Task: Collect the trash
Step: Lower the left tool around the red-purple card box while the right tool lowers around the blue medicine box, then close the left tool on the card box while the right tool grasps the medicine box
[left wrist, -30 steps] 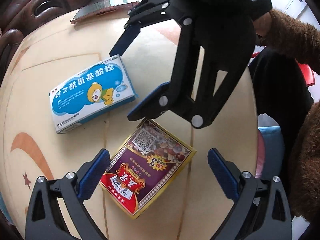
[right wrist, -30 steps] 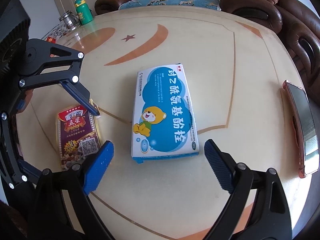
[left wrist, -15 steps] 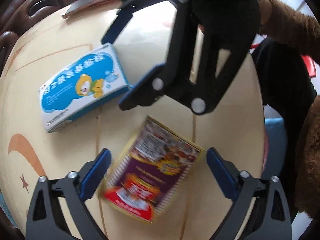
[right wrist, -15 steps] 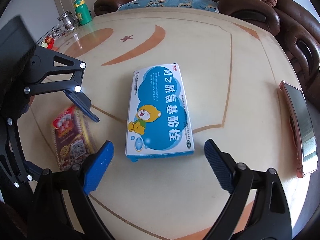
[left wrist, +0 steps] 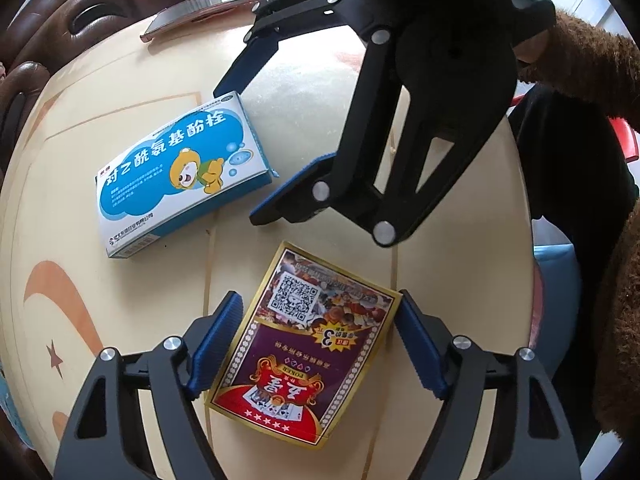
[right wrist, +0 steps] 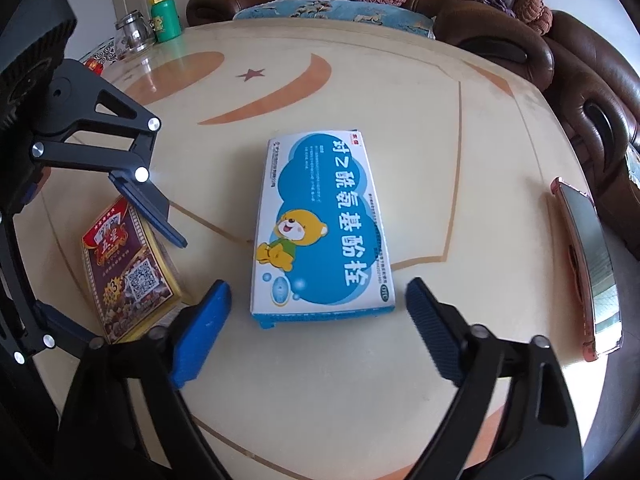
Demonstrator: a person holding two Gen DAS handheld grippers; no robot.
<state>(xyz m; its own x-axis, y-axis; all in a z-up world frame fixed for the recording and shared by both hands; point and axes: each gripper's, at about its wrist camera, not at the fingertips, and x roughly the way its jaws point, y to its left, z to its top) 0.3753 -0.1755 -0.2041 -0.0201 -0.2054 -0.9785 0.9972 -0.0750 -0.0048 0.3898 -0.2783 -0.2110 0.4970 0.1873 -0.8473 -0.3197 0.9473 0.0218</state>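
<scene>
A purple and red playing-card box (left wrist: 304, 344) lies flat on the cream table (left wrist: 60, 184). My left gripper (left wrist: 318, 346) is open, its blue pads on either side of the card box, close to its edges. A blue and white medicine box (right wrist: 322, 224) with a cartoon bear lies flat mid-table. My right gripper (right wrist: 320, 328) is open, its pads just short of the medicine box's near end. The card box also shows in the right wrist view (right wrist: 128, 268), the medicine box in the left wrist view (left wrist: 176, 172).
A pink-cased phone (right wrist: 588, 268) lies near the table's right edge. A green bottle (right wrist: 163, 14) and a glass jar (right wrist: 134, 34) stand at the far left. Brown leather sofas (right wrist: 580, 64) ring the table. The right gripper's body (left wrist: 400, 92) hangs above the table.
My left gripper has moved forward and down over the card box, so its pads now flank it. My right gripper has crept a little closer to the medicine box.
</scene>
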